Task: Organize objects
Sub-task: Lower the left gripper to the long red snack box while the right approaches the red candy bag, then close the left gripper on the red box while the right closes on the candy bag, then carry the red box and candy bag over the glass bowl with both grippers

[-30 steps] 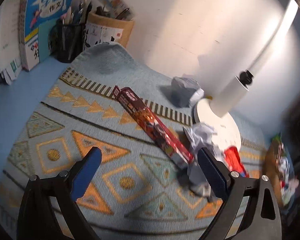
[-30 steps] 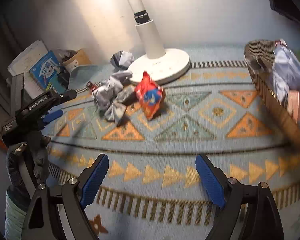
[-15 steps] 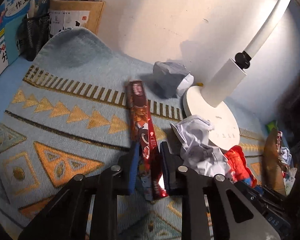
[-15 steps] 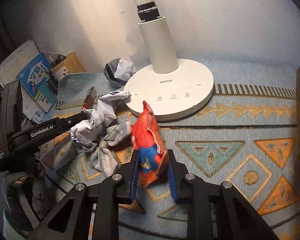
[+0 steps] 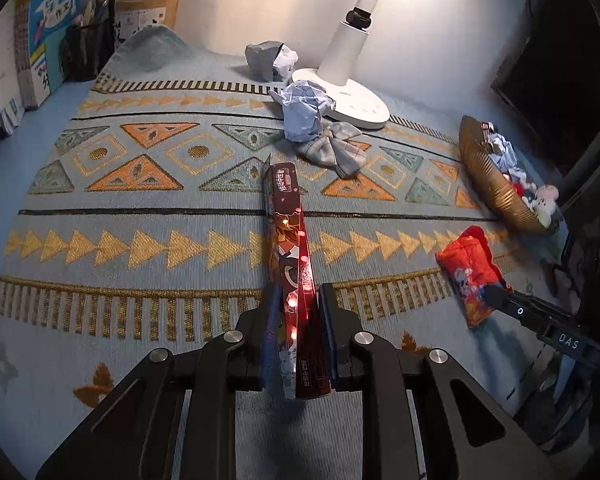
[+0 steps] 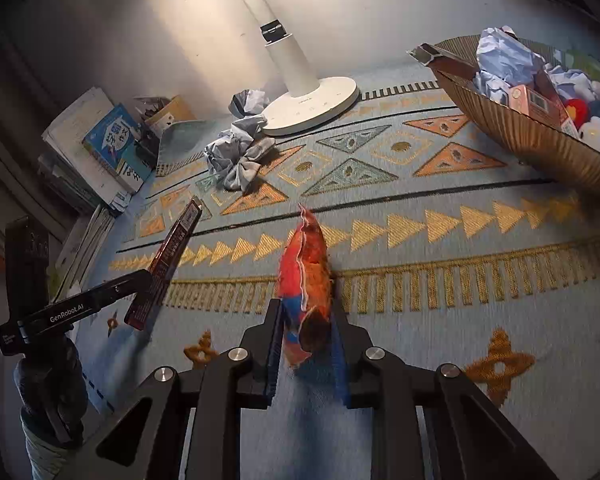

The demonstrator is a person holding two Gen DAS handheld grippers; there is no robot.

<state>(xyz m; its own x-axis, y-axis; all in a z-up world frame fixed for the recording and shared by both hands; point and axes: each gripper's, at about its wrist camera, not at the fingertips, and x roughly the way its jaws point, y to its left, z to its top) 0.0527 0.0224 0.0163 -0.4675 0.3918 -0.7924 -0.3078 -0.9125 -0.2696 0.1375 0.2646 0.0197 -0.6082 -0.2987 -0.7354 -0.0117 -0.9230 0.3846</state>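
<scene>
My left gripper [image 5: 298, 304] is shut on a long dark red box [image 5: 290, 224], held lifted above the patterned blue mat [image 5: 140, 248]; the box also shows in the right wrist view [image 6: 172, 252]. My right gripper [image 6: 306, 320] is shut on a red and blue snack bag [image 6: 306, 276], lifted off the mat; the bag also shows in the left wrist view [image 5: 470, 272]. A brown ribbed basket [image 6: 528, 132] holding crumpled paper, a pink box and plush toys stands at the right; it shows in the left wrist view too [image 5: 488, 180].
A white lamp base [image 5: 348, 100] stands at the back of the mat. Crumpled paper [image 5: 304, 108], a grey plaid bow [image 5: 336, 152] and a grey paper ball [image 5: 266, 60] lie near it. Books [image 5: 44, 32] and pen holders [image 5: 86, 48] stand at the back left.
Both grippers closed on their objects and pulled back and up: the left lifted the red box, the right lifted the snack bag away from the lamp and paper.
</scene>
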